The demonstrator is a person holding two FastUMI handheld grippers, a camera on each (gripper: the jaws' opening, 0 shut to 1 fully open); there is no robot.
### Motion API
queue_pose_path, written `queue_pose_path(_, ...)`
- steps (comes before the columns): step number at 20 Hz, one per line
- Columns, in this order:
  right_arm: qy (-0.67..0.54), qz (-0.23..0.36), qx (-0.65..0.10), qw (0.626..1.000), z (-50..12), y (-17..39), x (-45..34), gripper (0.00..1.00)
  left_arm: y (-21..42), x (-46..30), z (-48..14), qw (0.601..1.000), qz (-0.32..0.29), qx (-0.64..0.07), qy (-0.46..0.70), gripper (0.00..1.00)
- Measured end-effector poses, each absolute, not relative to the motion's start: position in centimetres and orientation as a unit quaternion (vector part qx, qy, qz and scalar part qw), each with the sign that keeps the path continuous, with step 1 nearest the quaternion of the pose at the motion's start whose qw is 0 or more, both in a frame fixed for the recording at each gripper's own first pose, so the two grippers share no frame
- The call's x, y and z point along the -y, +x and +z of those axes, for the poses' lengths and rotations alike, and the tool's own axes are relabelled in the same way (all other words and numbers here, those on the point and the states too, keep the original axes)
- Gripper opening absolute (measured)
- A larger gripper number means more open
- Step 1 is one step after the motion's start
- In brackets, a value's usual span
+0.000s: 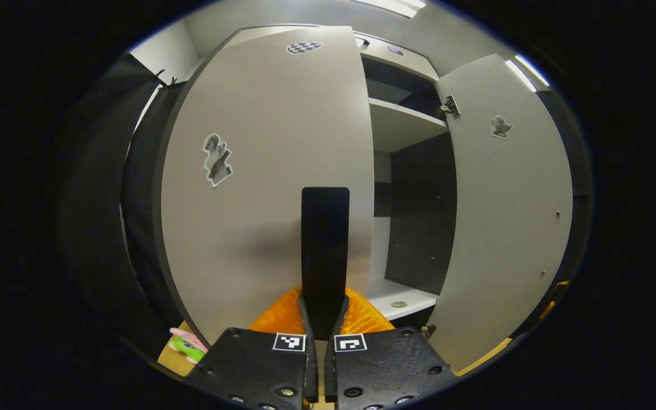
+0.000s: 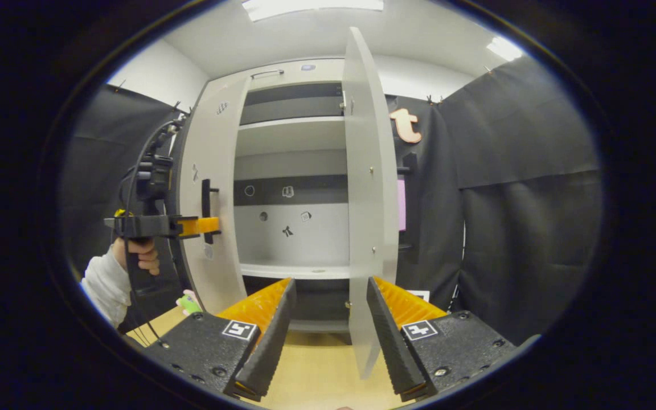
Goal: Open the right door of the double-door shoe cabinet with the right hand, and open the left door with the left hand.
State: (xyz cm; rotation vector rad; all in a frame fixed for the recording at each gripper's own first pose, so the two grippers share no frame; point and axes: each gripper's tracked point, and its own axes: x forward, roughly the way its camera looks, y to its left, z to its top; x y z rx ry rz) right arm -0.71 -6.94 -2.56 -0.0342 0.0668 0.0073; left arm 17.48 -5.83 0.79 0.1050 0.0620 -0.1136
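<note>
Left gripper [image 1: 323,319] clamped on the dark upright handle [image 1: 325,250] of the left door [image 1: 259,171], both fingers pressing its lower end with almost no gap between them. Left door swung partway out from the shoe cabinet [image 1: 396,122], hiding its left half; two stickers on the door's face, one checkered near the top edge. Seen from the right gripper view as well: left gripper [image 2: 205,226] on the handle [image 2: 206,210] at the door's [image 2: 211,188] free edge, held from behind by a hand [image 2: 137,255] in a pale sleeve. Farther right, open cabinet interior with pale shelves [image 2: 291,134] and a dark band across the back. Right door [image 1: 510,199] swung wide on its hinge, standing nearly edge-on in the right gripper view [image 2: 365,188]. Right gripper [image 2: 328,324] spread wide, holding nothing; lower edge of the right door standing in the gap between the fingers, nearer the right finger [image 2: 393,336], contact impossible to judge. Small green and pink toy [image 1: 187,344] on the wooden floor [image 2: 316,370] by the left door's foot.
</note>
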Motion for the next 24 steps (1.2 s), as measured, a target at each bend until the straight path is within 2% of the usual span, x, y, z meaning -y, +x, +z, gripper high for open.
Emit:
queue_pose_path(9, -0.006, 0.006, -0.038, 0.999, -3.1, -0.7, 6.6, 0.77, 12.3, 1.9, 1.3, 0.996, -0.056, -0.032, 0.059, 0.04)
queue_pose_path(22, 0.003, 0.023, -0.042, 0.999, -3.7, 0.7, 4.4, 0.79, 7.2, -9.5, 2.2, 0.997, 0.037, -0.024, 0.066, 0.02)
queue_pose_path(23, 0.004, 0.025, -0.043, 0.999, -3.8, 0.9, 4.2, 0.78, 7.3, -10.7, 2.1, 0.996, 0.051, -0.023, 0.07, 0.11)
queue_pose_path(24, 0.004, 0.026, -0.046, 0.999, -4.0, 1.0, 4.1, 0.78, 7.1, -12.1, 2.3, 0.994, 0.072, -0.021, 0.077, 0.0)
